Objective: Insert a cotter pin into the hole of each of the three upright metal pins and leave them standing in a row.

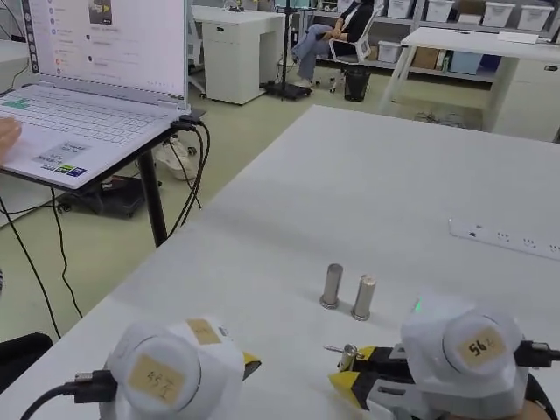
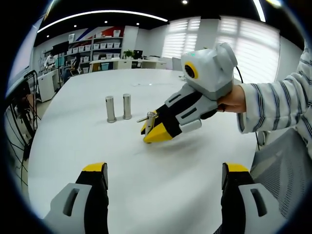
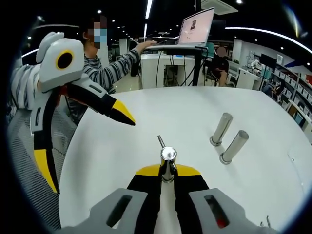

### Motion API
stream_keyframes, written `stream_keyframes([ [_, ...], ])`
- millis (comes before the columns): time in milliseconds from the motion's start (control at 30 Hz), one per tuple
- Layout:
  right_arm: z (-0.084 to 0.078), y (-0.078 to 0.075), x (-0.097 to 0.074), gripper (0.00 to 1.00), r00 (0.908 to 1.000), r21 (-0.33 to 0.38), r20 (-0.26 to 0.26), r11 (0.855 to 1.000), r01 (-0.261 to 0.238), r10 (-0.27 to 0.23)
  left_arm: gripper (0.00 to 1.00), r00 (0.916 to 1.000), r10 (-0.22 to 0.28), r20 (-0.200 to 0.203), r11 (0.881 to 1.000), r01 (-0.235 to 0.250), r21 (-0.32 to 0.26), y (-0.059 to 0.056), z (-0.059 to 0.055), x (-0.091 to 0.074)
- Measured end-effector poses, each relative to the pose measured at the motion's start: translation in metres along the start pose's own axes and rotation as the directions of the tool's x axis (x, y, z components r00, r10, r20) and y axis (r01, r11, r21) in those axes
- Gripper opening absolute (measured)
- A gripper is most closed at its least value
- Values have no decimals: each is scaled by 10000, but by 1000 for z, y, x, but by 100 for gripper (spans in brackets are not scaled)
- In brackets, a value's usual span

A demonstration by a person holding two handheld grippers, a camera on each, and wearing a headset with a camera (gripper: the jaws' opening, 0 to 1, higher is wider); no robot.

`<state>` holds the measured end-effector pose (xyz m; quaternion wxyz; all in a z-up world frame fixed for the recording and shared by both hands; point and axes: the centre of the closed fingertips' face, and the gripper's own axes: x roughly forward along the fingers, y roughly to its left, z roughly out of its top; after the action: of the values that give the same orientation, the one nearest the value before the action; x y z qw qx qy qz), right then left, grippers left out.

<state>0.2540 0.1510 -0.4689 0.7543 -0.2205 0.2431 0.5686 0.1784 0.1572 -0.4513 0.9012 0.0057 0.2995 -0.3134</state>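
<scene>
Silver pin (image 3: 168,158), white table (image 1: 350,175) (striped sleeve (image 2: 273,105)).

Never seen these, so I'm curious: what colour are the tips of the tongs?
Yellow, over black; best seen on the right gripper in the left gripper view.

The left gripper (image 2: 163,171) is held raised, its jaws spread wide apart. The right gripper (image 3: 168,171), gripped by a hand (image 2: 233,100) in a striped sleeve (image 2: 273,105), tilts downward, jaws clamped on a metal pin (image 3: 168,156).
</scene>
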Motion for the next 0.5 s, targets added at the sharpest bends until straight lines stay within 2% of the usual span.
stream_keyframes([
  [100,4,-10,0,4,9998,133,55,9998,177,-178,97,9997,240,4,9997,-240,38,5,1,-1],
  [200,4,-15,2,4,9997,197,63,9995,238,-240,97,9997,253,64,9997,-253,-45,6,2,-1],
  [500,1,-18,11,4,9999,154,35,9998,148,-148,98,9991,425,-14,9990,-425,-160,10,0,-4],
])
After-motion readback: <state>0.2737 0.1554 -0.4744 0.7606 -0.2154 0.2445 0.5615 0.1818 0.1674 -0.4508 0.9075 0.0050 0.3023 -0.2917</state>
